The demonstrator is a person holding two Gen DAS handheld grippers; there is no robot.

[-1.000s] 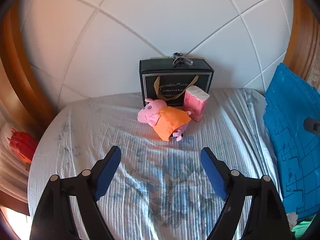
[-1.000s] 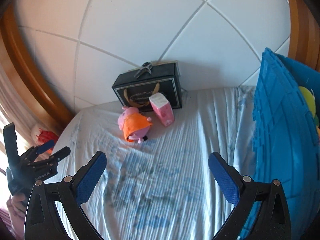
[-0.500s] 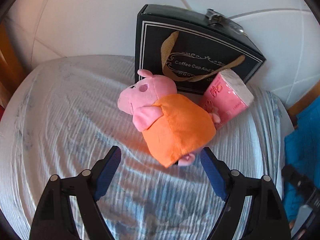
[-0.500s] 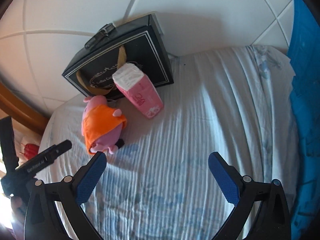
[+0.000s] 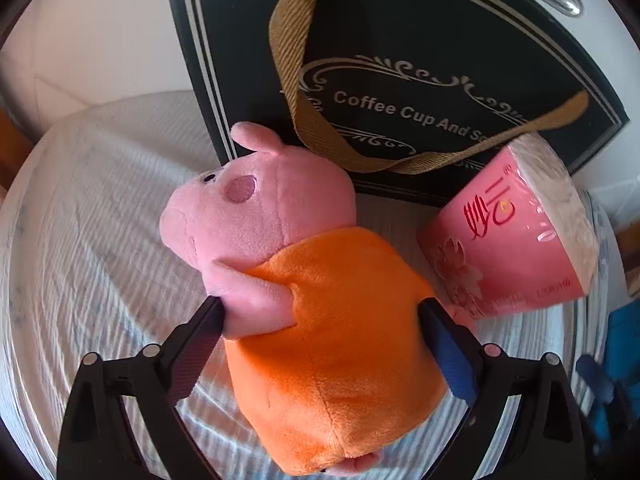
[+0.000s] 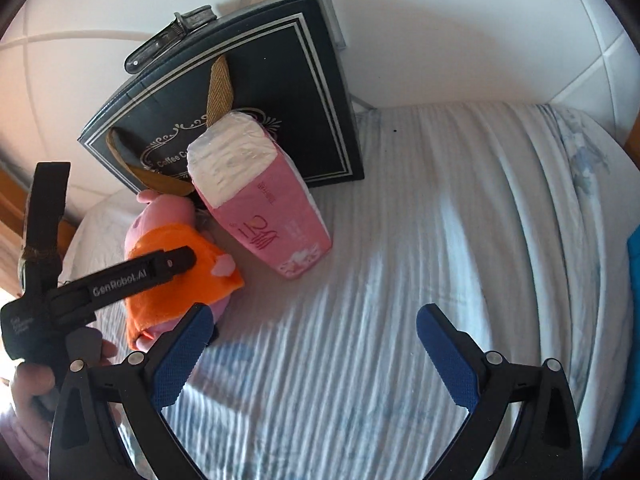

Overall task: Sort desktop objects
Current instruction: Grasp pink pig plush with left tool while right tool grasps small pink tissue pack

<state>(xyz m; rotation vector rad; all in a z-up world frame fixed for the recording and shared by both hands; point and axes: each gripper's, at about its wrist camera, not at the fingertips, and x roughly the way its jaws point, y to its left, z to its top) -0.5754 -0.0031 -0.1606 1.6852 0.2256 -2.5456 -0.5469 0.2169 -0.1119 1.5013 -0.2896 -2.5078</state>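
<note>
A pink pig plush in an orange dress [image 5: 320, 312] lies on the white striped cloth in front of a black gift box [image 5: 420, 60]. My left gripper [image 5: 320, 312] is open with its jaws on either side of the plush's body, touching its arm and side. The plush also shows in the right wrist view [image 6: 176, 264] with the left gripper [image 6: 132, 276] over it. A pink tissue pack [image 6: 264, 200] leans against the box; it also shows in the left wrist view [image 5: 508, 240]. My right gripper [image 6: 312, 320] is open and empty above bare cloth.
The black box [image 6: 240, 92] stands against a white tiled wall. A blue mat edge [image 6: 634, 280] lies at the far right. A wooden frame [image 6: 12, 192] borders the left. The cloth-covered surface [image 6: 440, 240] stretches to the right of the tissue pack.
Both grippers moved forward toward the objects. My left gripper now has the plush between its open jaws; before, it was short of it. The right gripper came nearer the tissue pack.
</note>
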